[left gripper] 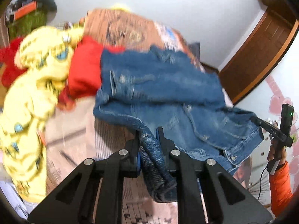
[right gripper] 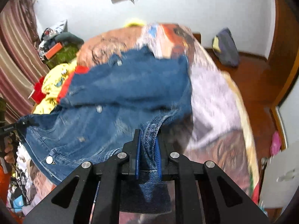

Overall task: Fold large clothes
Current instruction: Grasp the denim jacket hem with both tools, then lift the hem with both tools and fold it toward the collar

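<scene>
left gripper (left gripper: 148, 132), right gripper (right gripper: 148, 136), both pinching denim jacket (left gripper: 160, 82)

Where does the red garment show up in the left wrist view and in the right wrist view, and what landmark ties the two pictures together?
Left wrist view: red garment sits left of centre, between the yellow printed garment and the denim jacket.
Right wrist view: red garment shows only as a thin strip at mid-left, along the denim jacket's left edge.
Shared landmark: the orange box on the green pile by the wall.
</scene>
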`<state>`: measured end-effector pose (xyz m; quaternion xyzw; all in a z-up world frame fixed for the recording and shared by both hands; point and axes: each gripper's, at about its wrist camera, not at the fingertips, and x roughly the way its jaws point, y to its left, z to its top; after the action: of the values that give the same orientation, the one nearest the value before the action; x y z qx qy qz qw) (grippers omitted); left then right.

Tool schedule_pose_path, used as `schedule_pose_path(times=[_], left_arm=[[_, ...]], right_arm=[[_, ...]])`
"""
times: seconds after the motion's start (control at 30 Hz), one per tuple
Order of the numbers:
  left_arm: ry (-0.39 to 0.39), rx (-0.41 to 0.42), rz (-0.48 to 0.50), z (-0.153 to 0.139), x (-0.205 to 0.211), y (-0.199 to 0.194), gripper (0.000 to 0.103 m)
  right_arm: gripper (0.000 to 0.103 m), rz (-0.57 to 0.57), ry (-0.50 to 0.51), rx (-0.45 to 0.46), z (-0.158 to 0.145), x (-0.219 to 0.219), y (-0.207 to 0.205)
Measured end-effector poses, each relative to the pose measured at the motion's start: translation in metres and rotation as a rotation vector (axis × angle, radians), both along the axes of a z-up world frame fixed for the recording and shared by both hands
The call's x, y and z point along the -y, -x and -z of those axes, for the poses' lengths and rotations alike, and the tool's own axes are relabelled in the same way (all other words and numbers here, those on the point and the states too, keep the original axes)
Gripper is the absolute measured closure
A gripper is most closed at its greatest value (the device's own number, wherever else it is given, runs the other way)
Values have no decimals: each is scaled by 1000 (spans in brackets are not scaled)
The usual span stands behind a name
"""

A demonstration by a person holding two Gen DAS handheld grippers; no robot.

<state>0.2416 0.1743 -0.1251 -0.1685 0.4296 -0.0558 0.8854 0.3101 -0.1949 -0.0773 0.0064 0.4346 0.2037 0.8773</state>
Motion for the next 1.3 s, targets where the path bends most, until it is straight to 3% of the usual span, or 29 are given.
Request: schedule_pose_path(times=[0.2, 0.5, 0.67, 0.83, 0.97, 1.07, 1.2, 1.3], left_arm=[[-3, 120, -62, -42, -16, -35, 90], [38, 160, -189, -47, -54, -127, 90], [0, 117, -243, -22, -65, -188, 90], [-74, 12, -250, 28, -67, -241, 90], [-127, -70, -233, 66, -66, -263, 89], [-176, -130, -205, 93, -63, -272, 85], [-254, -177, -125, 108, -54, -274, 82], [-334, -172, -60, 93, -45, -266, 82]], right_arm=[[91, 20, -49, 90, -28, -10, -36], [91, 67, -64, 129, -40, -30, -126], [91, 92, -41, 93, -22, -41, -179], [91, 101, 29, 6, 23, -52, -223], [91, 95, 66, -72, 65, -49, -240], [91, 84, 69, -93, 80, -42, -242], [89, 46, 72, -81, 77, -38, -238], [82, 32, 71, -71, 64, -31, -231]])
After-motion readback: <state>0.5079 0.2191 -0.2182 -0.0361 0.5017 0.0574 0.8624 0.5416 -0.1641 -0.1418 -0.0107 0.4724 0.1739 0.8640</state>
